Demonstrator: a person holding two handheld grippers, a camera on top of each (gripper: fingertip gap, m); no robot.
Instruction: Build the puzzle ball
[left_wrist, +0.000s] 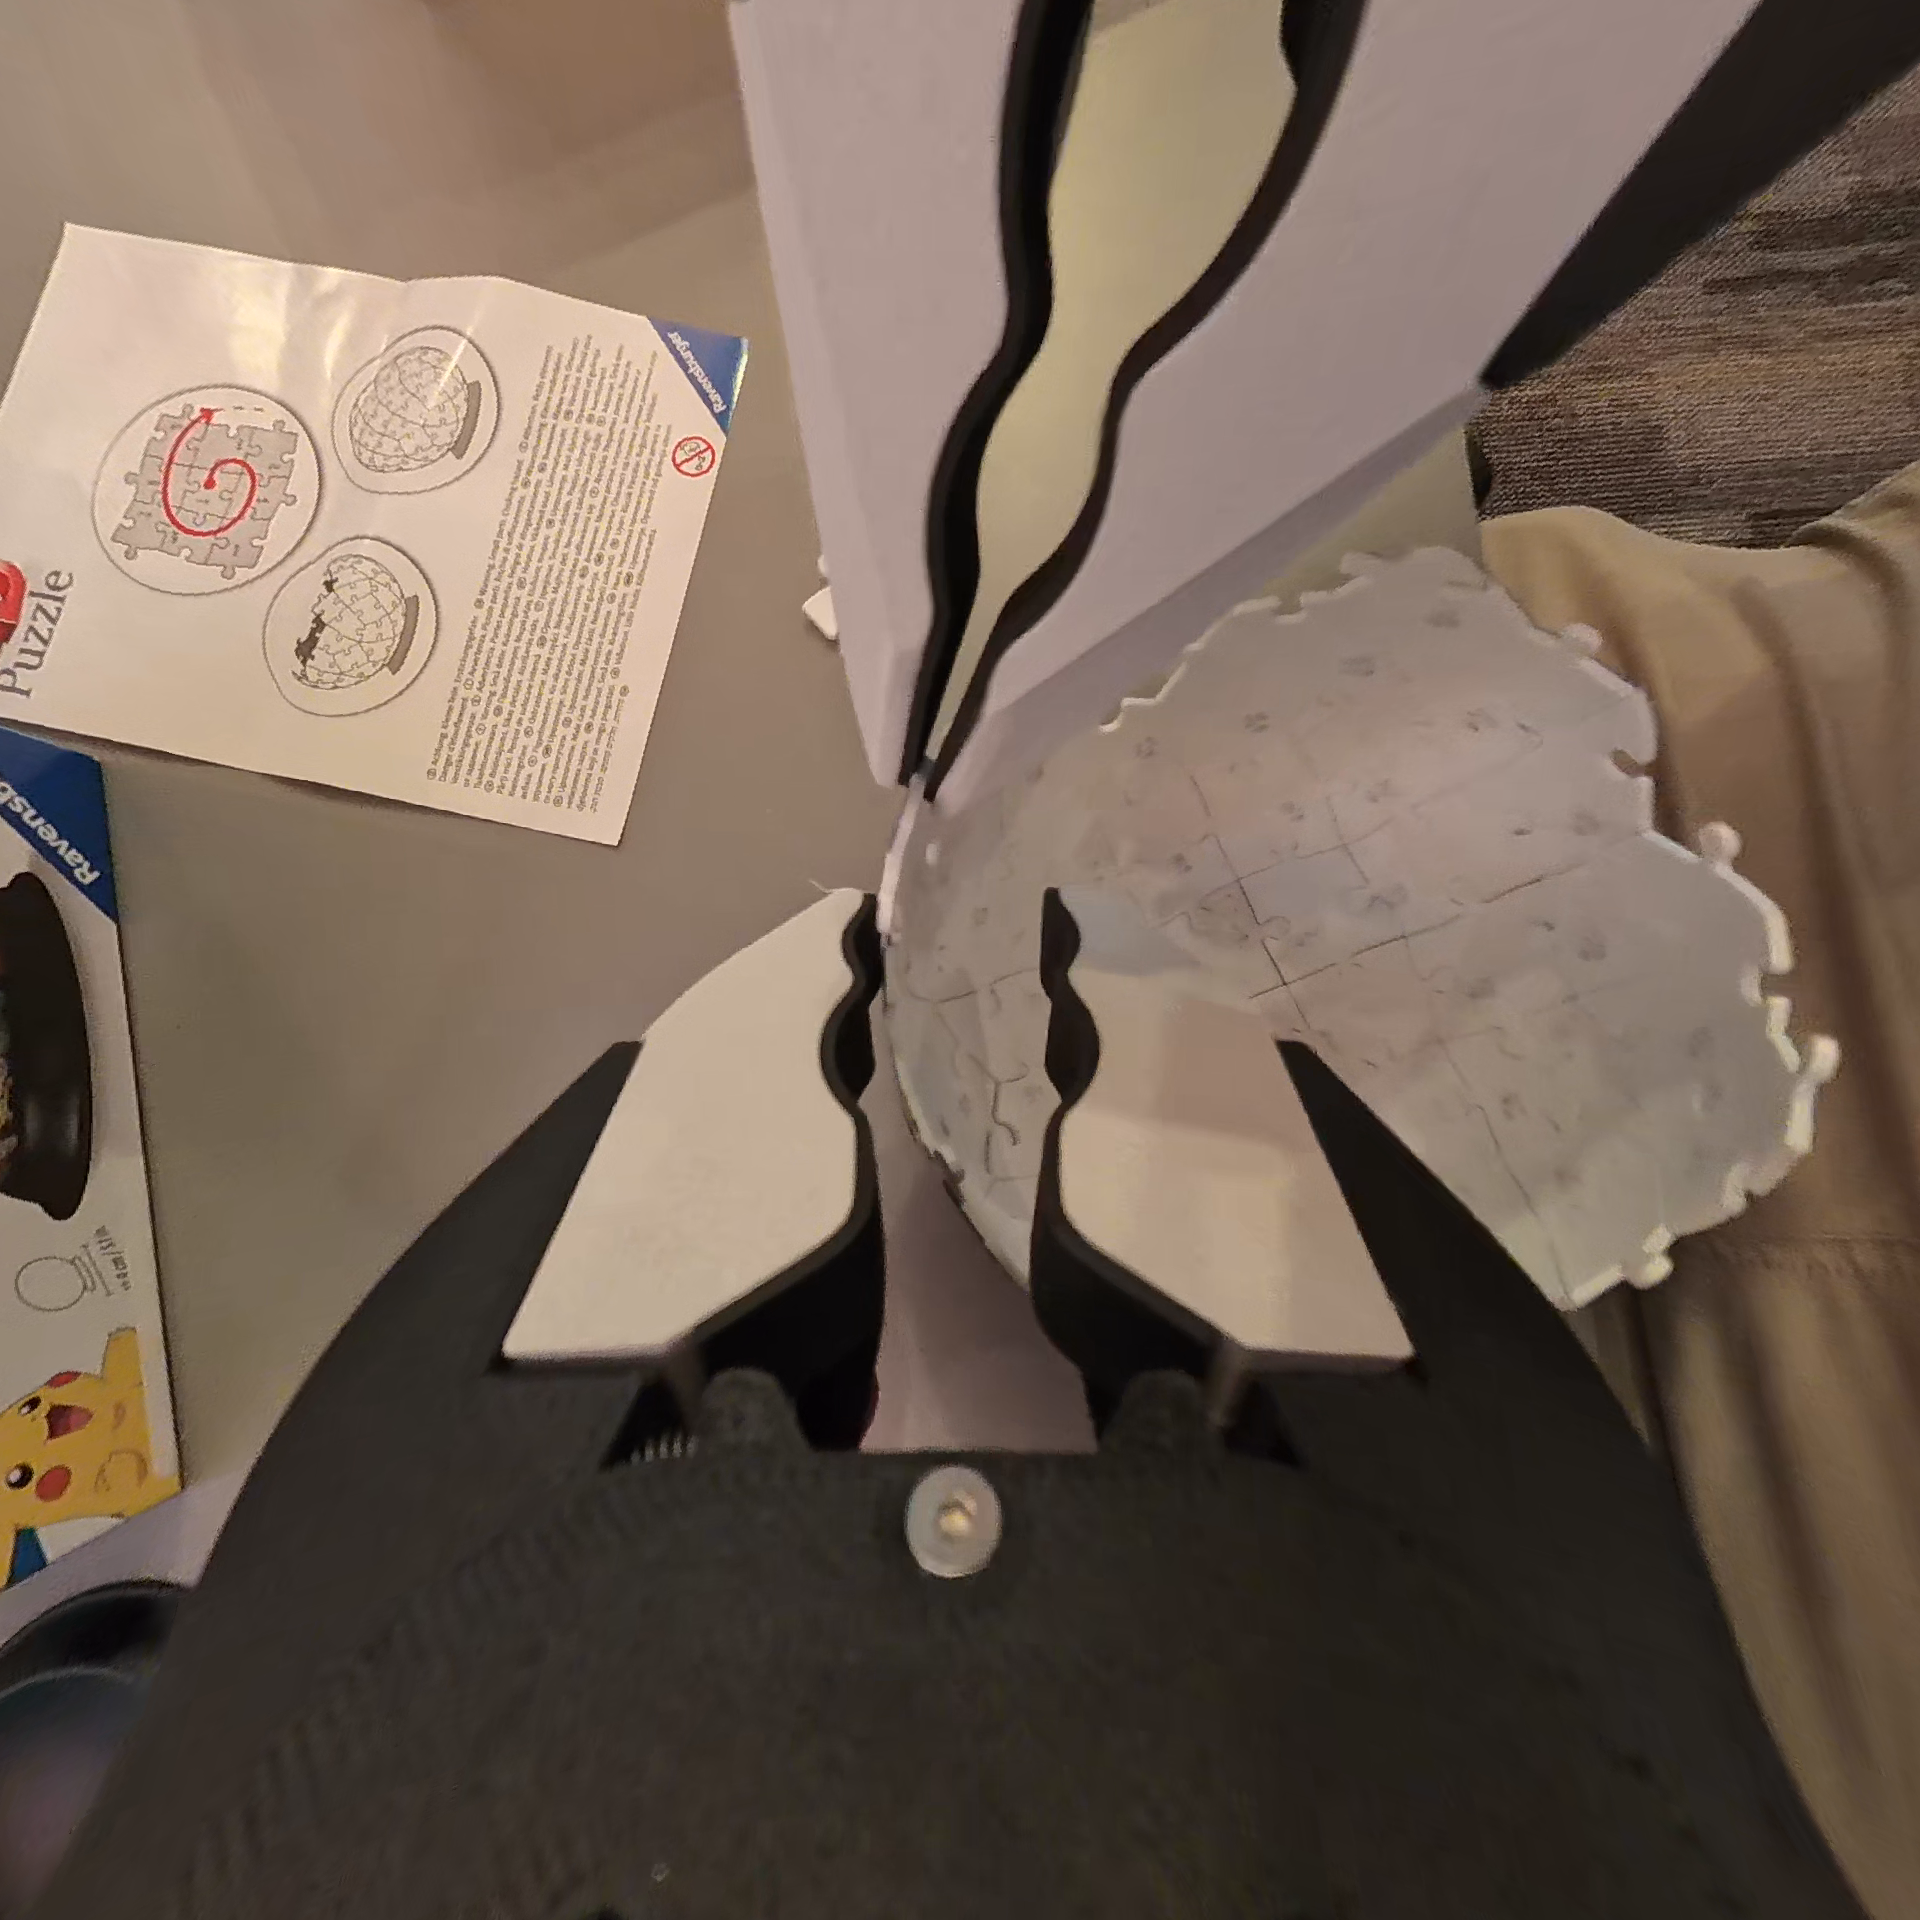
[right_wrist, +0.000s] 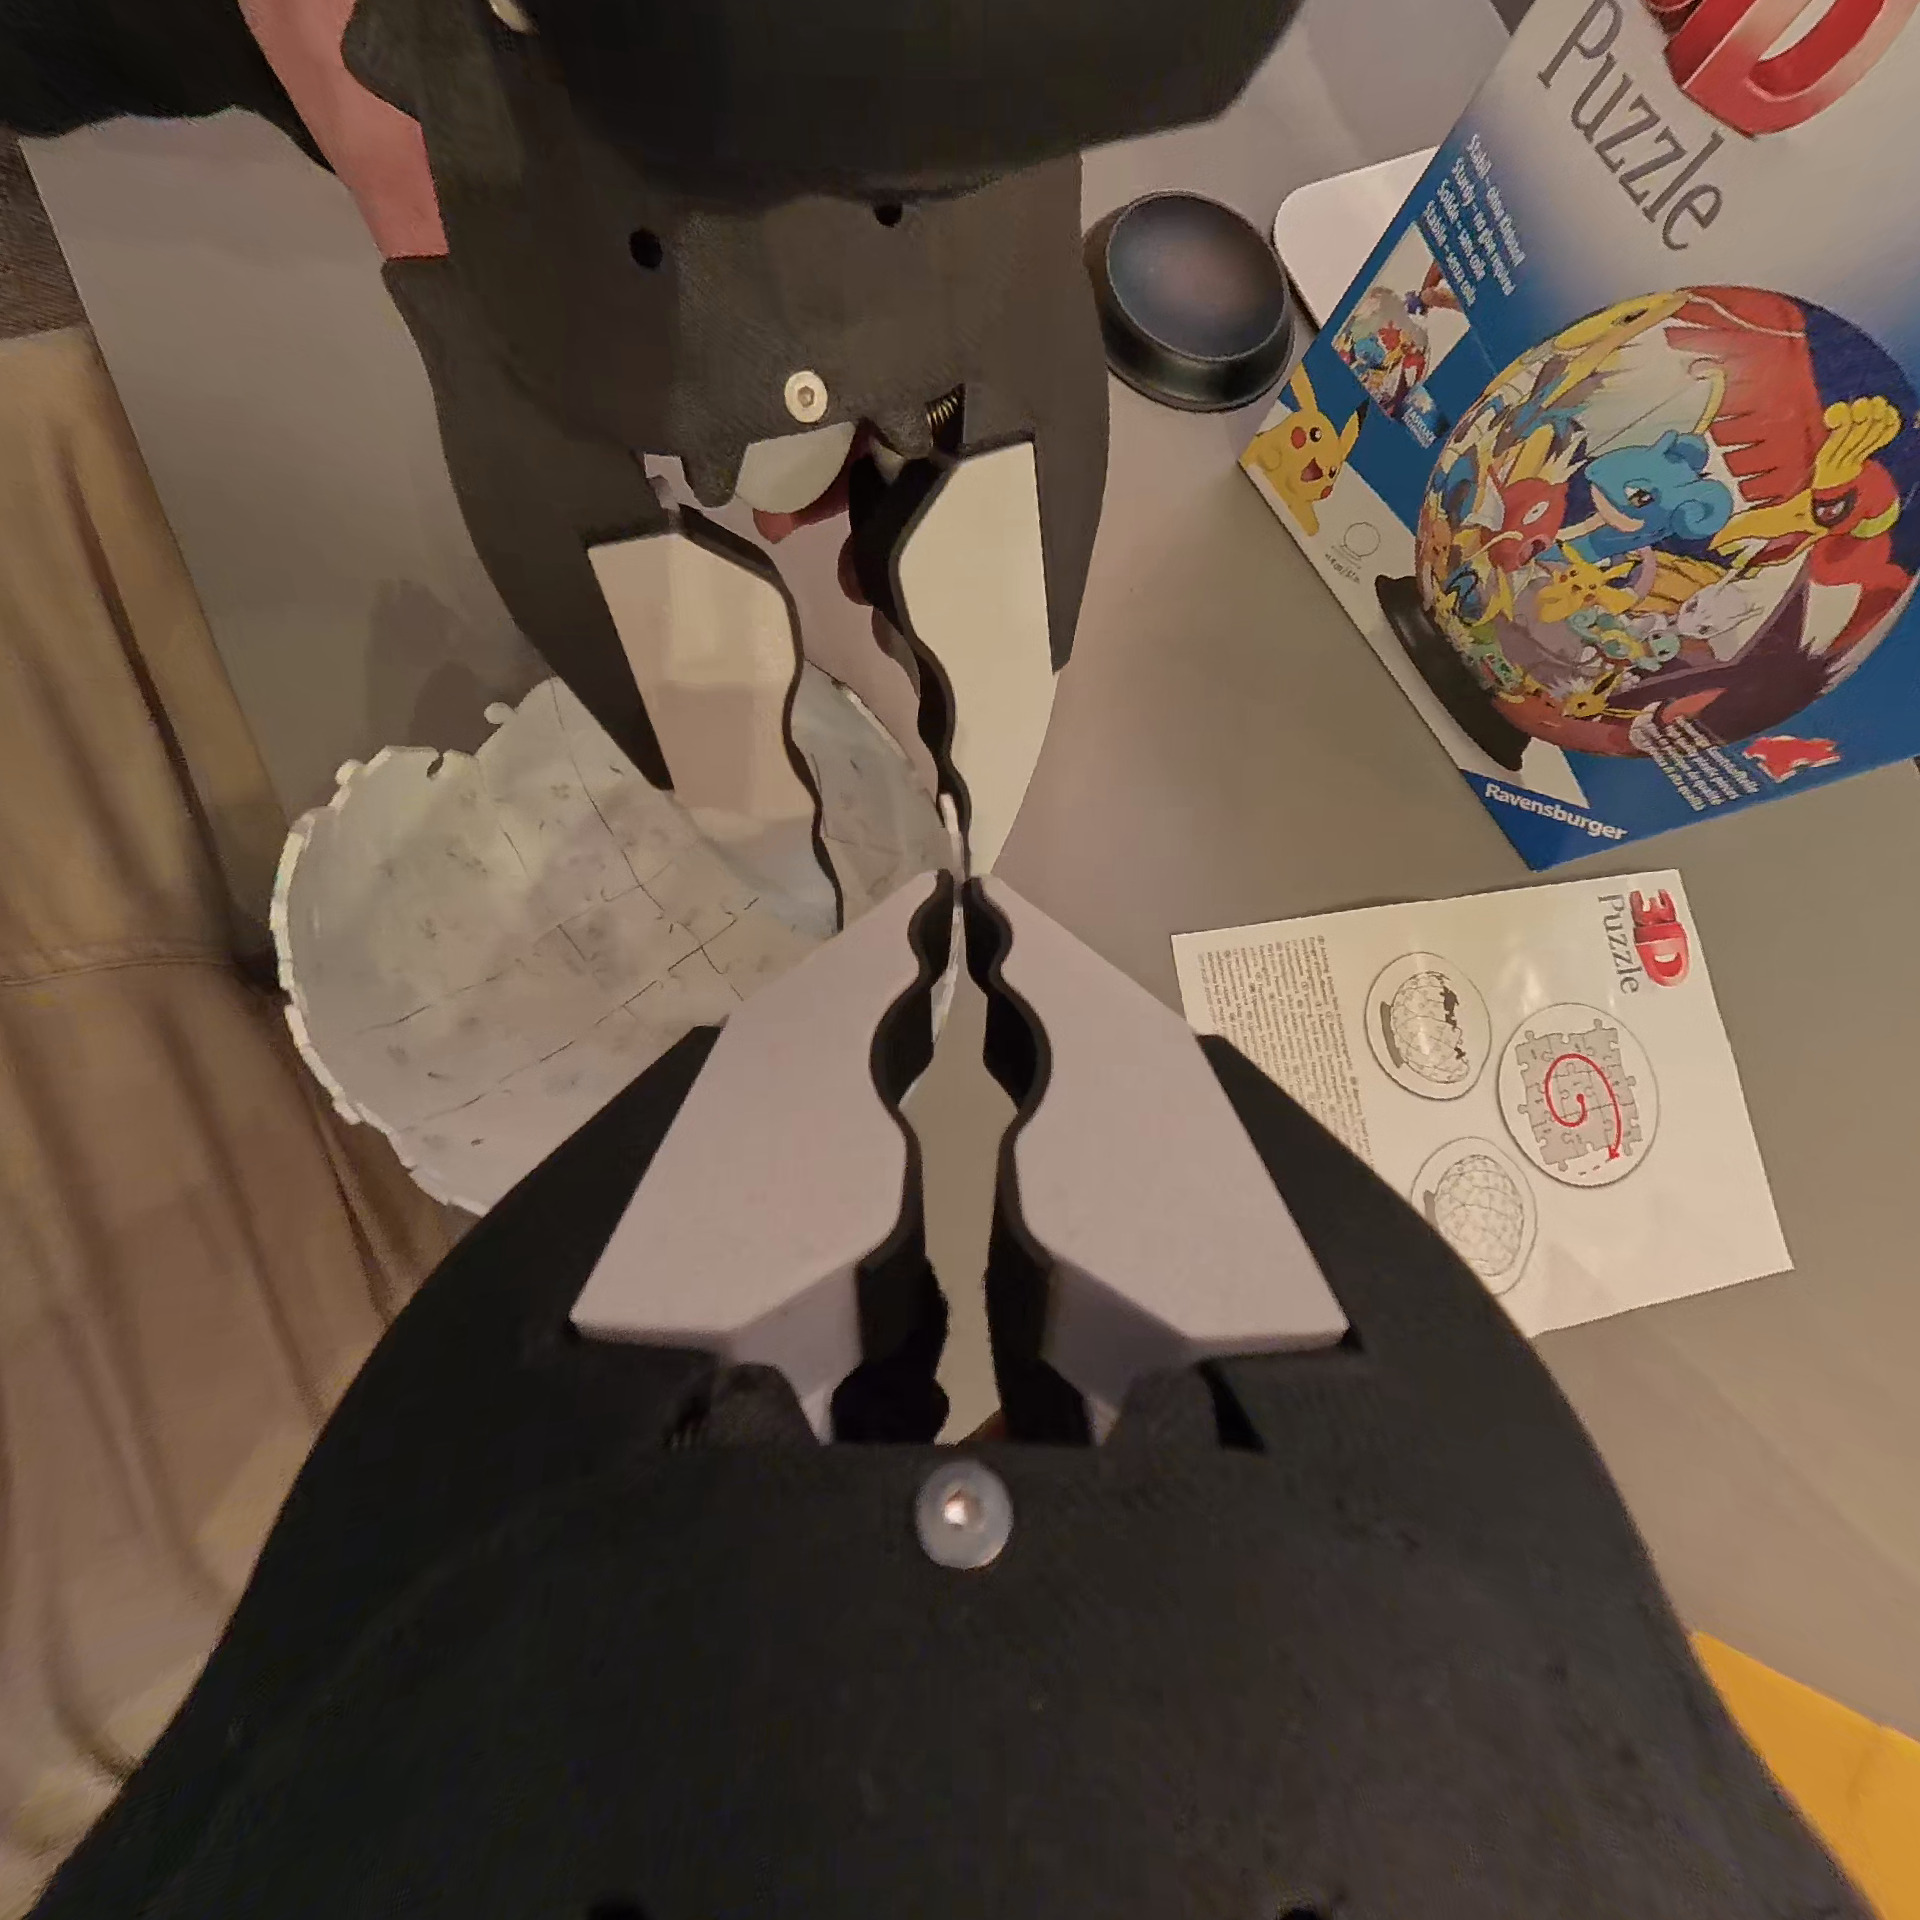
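A partly built puzzle ball is a white open half shell, seen from its inside, with a jagged rim. My left gripper is shut on the shell's wall near the rim, one finger outside and one inside. It holds the shell off the table edge, over a lap. My right gripper is shut on a small white puzzle piece and presses it against the shell's rim. The right gripper also shows from above in the left wrist view, tips at the piece. The shell and the left gripper show opposite in the right wrist view.
On the grey table lie a folded instruction leaflet, the puzzle box and a black round stand. A person's beige trousers are under the shell. Something yellow shows at the bottom right. Across from one pair of fingers to the other is roughly 4 cm.
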